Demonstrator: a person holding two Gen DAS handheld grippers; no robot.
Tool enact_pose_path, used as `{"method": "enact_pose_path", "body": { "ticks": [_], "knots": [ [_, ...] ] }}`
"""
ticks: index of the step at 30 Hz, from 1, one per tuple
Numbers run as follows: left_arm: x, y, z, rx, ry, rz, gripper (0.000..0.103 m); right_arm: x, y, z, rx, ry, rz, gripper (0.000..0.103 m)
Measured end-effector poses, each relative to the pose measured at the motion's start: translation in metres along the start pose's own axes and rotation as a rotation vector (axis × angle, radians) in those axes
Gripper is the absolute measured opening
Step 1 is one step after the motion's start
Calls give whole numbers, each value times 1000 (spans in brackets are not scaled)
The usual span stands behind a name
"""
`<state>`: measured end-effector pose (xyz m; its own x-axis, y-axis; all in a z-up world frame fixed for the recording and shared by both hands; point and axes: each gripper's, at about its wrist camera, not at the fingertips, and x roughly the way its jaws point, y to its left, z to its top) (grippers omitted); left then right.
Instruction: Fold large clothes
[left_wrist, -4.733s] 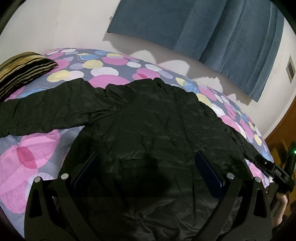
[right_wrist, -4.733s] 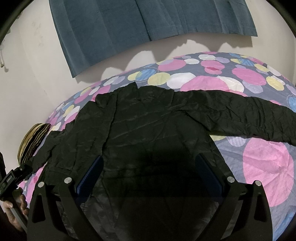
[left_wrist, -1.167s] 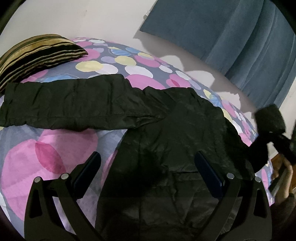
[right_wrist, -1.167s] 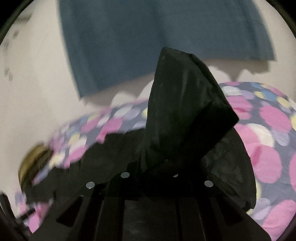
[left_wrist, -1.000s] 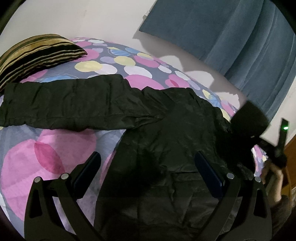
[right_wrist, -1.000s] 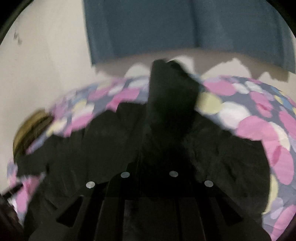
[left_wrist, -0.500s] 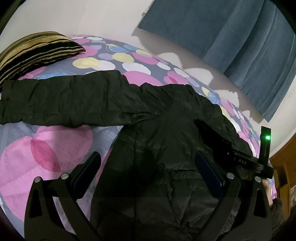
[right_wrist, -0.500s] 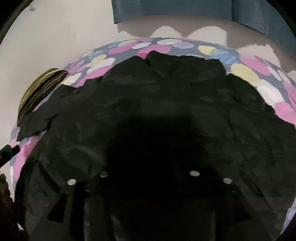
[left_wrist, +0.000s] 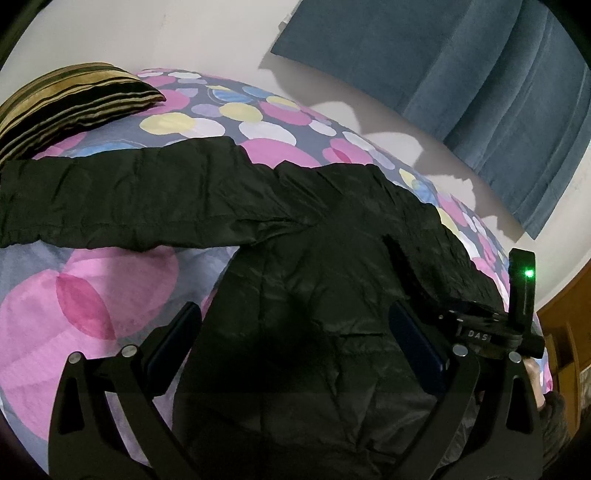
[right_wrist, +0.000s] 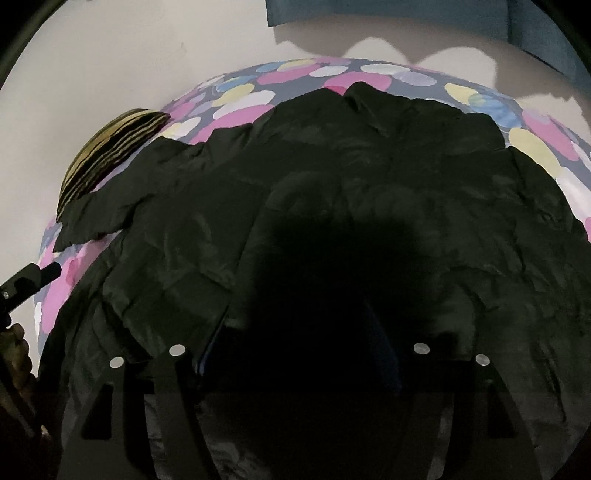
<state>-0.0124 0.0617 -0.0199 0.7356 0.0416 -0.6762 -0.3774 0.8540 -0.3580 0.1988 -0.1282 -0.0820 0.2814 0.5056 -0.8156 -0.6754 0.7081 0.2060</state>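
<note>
Black jacket (left_wrist: 314, 295) flat on spotted bedspread (left_wrist: 92, 295); left gripper (left_wrist: 295, 339) wide open, empty above it; right gripper (right_wrist: 295, 354) jaws just opening, nothing gripped.

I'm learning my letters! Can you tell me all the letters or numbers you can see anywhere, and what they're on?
"DAS" in small pale letters on the black body of the right gripper, seen from the left wrist.
Nothing else readable: no writing shows on the black jacket, bedsheet, pillow or curtain.
</note>
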Motion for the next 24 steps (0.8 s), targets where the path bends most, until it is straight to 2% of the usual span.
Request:
{"method": "enact_pose_path", "body": {
  "ticks": [10,13,16,19,20,22,24],
  "knots": [
    [1,-3,-2,7,6,-1,101,1,10,-1,-31,-1,-17,72],
    [0,-3,-3,10,7,-2,101,-11,11,0,-19,-23,14,72],
    [0,-3,-3,9,5,-2,101,-40,4,-1,15,-73,68,72],
    [1,-2,-4,2,11,-8,101,-77,-29,-5,86,-136,66,72],
    [1,-1,-4,0,14,-11,101,-91,-50,-8,132,-158,56,72],
    [3,0,-5,-2,20,-12,101,-110,-92,-14,212,-187,2,72],
    [6,1,-7,4,32,-5,101,-130,-150,-25,341,-222,-74,72]
  ]
}}
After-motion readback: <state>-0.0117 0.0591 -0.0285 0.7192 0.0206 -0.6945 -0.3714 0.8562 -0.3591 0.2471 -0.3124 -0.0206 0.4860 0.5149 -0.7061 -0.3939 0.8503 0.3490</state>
